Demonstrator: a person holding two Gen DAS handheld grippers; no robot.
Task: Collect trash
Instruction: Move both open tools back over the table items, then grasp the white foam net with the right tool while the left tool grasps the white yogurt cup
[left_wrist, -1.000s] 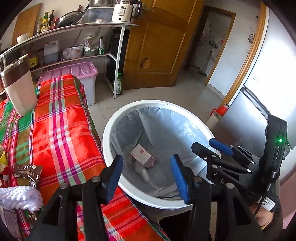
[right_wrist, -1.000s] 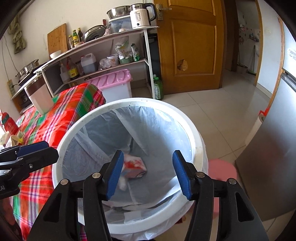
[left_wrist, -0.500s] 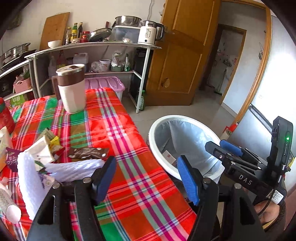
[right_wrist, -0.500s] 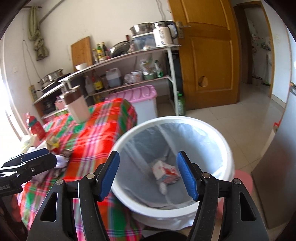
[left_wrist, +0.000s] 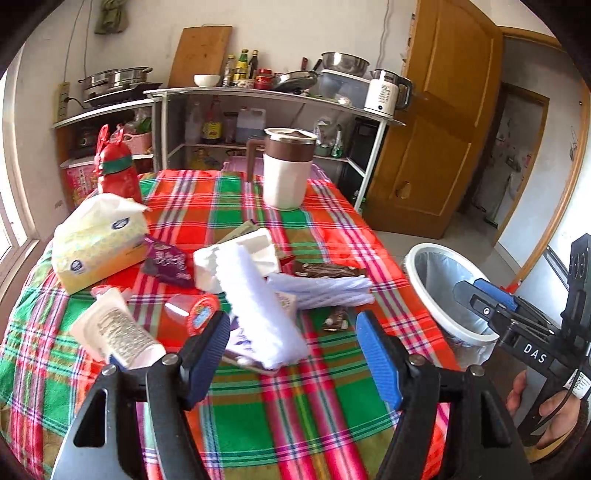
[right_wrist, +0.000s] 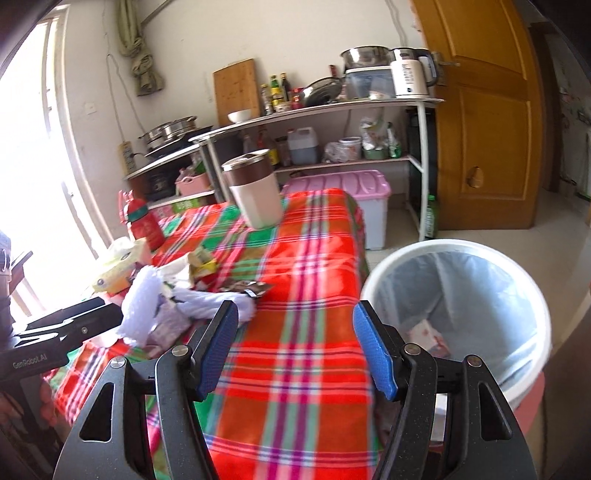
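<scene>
Trash lies on the plaid tablecloth (left_wrist: 295, 406): white foam netting (left_wrist: 258, 295), a white foam block (left_wrist: 236, 258), a brown wrapper (left_wrist: 327, 271), a purple wrapper (left_wrist: 166, 262) and a small red-lidded cup (left_wrist: 188, 314). My left gripper (left_wrist: 291, 325) hovers over the near side of this pile; its jaws are opening and hold nothing. My right gripper (right_wrist: 294, 314) stands open and empty above the table's edge, between the pile and the white lined bin (right_wrist: 454, 245). A crumpled carton (right_wrist: 428, 332) lies in the bin. The right gripper (left_wrist: 487, 299) also shows in front of the bin (left_wrist: 417, 258).
A brown-and-white mug (left_wrist: 288, 170) and a red bottle (left_wrist: 114, 166) stand at the table's far side. A yellow tissue pack (left_wrist: 99, 243) lies at the left. Behind are a loaded metal shelf (right_wrist: 332, 107), a pink storage box (right_wrist: 354, 188) and a wooden door (right_wrist: 487, 129).
Both views have swung left from over the bin to the table and its trash pile. Both grippers' jaws stand wider than before, and neither holds anything.
</scene>
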